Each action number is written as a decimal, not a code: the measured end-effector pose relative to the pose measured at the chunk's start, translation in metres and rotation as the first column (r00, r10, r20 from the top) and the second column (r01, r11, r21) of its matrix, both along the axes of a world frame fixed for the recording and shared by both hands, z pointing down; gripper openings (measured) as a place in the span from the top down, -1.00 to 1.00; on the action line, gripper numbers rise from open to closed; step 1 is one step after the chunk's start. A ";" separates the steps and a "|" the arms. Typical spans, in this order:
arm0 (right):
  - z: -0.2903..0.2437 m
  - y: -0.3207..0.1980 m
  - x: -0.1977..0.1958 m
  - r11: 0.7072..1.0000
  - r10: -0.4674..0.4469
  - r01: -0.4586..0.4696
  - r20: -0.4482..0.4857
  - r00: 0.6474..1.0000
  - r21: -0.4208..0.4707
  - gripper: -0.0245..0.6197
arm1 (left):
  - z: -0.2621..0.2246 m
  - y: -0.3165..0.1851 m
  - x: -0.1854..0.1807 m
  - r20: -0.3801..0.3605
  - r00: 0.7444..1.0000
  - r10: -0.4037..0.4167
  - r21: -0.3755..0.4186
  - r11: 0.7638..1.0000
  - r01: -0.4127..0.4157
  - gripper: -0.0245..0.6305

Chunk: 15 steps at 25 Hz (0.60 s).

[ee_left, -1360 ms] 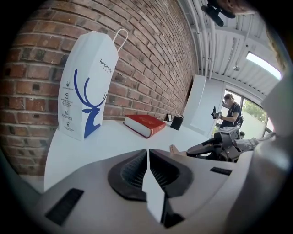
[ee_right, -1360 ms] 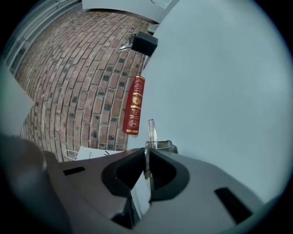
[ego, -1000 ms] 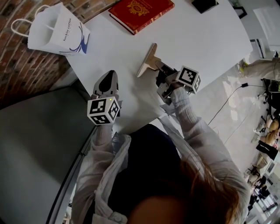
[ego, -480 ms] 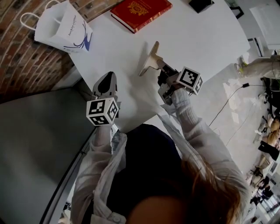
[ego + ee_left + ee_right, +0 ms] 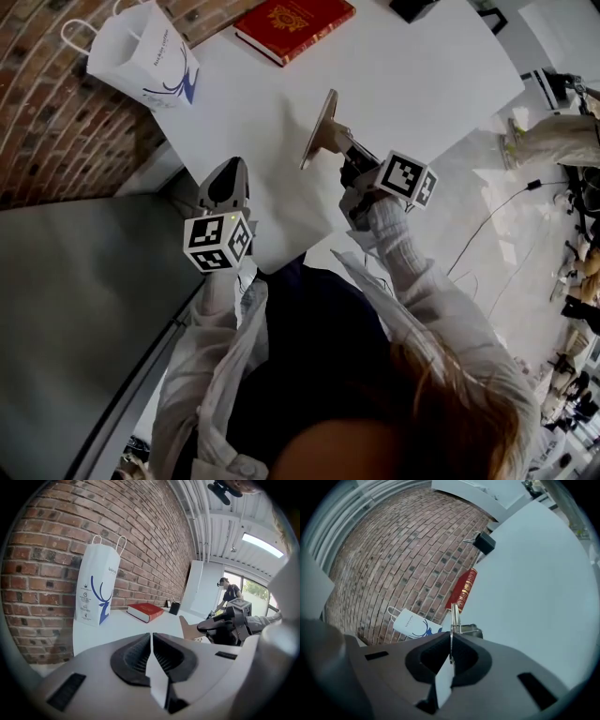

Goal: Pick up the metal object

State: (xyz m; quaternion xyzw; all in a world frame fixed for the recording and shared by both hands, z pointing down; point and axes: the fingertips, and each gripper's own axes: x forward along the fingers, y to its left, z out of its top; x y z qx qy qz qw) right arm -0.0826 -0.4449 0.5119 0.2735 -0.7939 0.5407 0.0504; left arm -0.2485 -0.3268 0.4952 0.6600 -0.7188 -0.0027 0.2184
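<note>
The metal object sits clenched in the right tool. It is a flat plate with a small bracket on its near face. In the right gripper view the plate stands on edge, a thin upright line pinched between the tool's two jaws. It sticks out ahead of the tips, with the bracket just to the right of the line. From the left gripper view the object appears to be held up off the counter, not resting on it.

The left tool is to the left of the right tool and well apart from it, over the counter's near left corner. Its jaws are pressed together with nothing between them. Each tool carries a marker cube at the hand end.

Well ahead of the right tool and a little to its left, a red book lies flat on the counter. Further left, ahead of the left tool, a white paper bag with blue print stands by the brick wall. A small black item sits at the counter's far edge, beyond the book; what it is cannot be made out.
</note>
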 end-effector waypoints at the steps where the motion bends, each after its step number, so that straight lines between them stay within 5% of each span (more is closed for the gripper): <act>1: -0.004 0.004 0.002 1.000 -0.005 0.005 -0.003 1.000 0.019 0.88 | -0.002 0.003 0.002 0.003 1.000 0.002 0.004 1.000 -0.002 0.84; 15: -0.041 0.074 0.057 0.990 0.040 -0.040 0.007 0.999 0.133 0.88 | -0.036 0.071 0.046 0.043 0.998 0.037 0.052 0.998 -0.039 0.84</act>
